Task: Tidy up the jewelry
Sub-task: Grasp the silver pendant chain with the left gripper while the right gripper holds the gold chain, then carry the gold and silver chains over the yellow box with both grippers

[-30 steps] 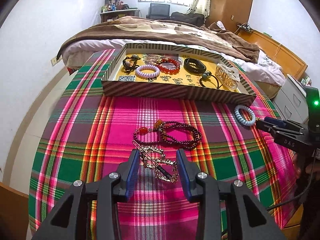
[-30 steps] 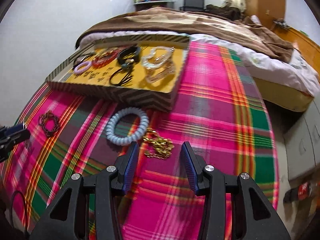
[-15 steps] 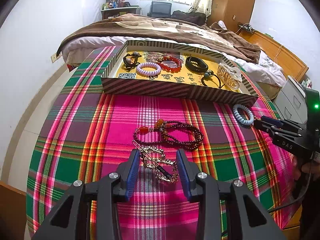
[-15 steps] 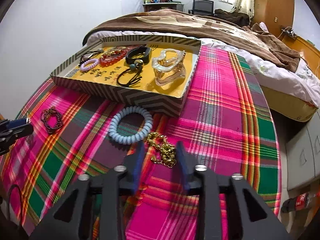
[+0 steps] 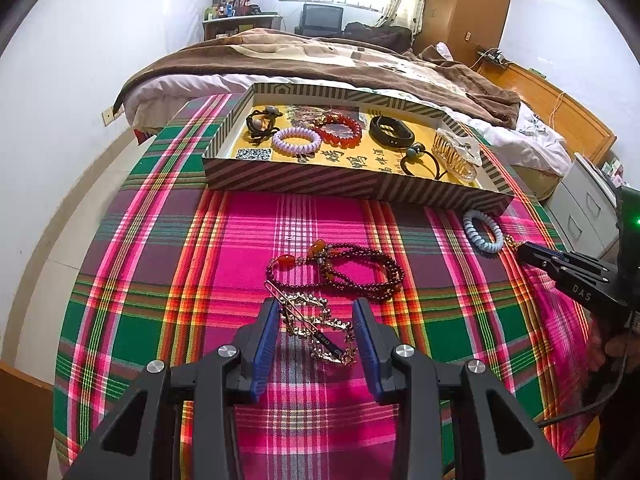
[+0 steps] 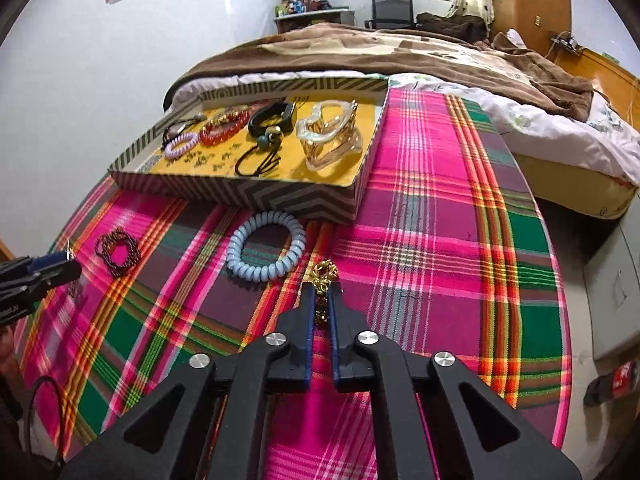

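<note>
A striped tray (image 5: pixel 360 190) with a yellow floor holds a purple spiral tie (image 5: pixel 296 140), a red bead bracelet (image 5: pixel 340 130), a black band (image 5: pixel 390 132) and a clear claw clip (image 5: pixel 456 152). On the plaid cloth lie a dark red bead string (image 5: pixel 360 272), an ornate gold hair clip (image 5: pixel 316 320) and a light blue spiral tie (image 6: pixel 266 248). My left gripper (image 5: pixel 316 308) stands open, its fingers straddling the hair clip. My right gripper (image 6: pixel 321 292) has its jaws closing tight on a gold chain (image 6: pixel 324 272) beside the blue tie, with the pads pressing on it.
The plaid-covered table (image 5: pixel 200 280) butts against a bed with a brown blanket (image 5: pixel 320 64). A white drawer cabinet (image 5: pixel 588 208) stands off the table's right edge. A white wall runs along the left side. A person's hand holds the right gripper.
The right gripper's jaws went from wide apart around the gold chain to closed on it. The left gripper and the hair clip have not moved.
</note>
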`<state>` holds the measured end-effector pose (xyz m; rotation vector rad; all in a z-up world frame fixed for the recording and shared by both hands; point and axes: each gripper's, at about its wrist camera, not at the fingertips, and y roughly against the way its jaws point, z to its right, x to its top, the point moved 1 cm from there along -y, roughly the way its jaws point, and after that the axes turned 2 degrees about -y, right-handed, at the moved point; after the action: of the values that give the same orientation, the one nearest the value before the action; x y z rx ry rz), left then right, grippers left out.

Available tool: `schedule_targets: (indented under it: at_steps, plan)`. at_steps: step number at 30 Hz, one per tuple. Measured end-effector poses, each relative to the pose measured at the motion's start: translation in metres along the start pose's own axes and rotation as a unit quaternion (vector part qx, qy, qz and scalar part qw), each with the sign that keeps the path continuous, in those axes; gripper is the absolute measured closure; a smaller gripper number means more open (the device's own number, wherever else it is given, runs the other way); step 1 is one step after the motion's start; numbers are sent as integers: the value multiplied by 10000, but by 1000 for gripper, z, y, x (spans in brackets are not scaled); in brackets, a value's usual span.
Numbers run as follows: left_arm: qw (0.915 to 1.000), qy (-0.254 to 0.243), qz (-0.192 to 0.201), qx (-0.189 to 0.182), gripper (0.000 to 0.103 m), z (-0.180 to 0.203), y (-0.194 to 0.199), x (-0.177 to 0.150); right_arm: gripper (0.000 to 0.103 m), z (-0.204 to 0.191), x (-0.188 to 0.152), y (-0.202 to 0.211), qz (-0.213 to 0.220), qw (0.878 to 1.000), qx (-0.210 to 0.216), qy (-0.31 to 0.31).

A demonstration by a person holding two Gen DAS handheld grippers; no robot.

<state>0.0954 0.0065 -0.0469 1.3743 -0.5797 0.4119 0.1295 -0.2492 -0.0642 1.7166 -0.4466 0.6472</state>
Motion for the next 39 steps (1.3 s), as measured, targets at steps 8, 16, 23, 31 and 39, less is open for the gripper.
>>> schedule_targets:
  at_steps: [8,16,23,31,39]
  plan:
    - [10000,-43,78,-17,65,3,8,3,98,4,3,17,240,9993,153,-242]
    - [9998,-96,188,-35,65,5,16,13,98,4,12,37,547,9979,165,-304]
    - [9990,-175,400,-108,65,7,27,35,98,2,27,54,839,9959,148,-294]
    - [9974,-343,598,-222,65,9,33,68,98,1,49,69,1096,9935,152,-249]
    - [9962,-409,685,-341,65,13,28,98,98,1,78,71,1245,9919,156,-194]
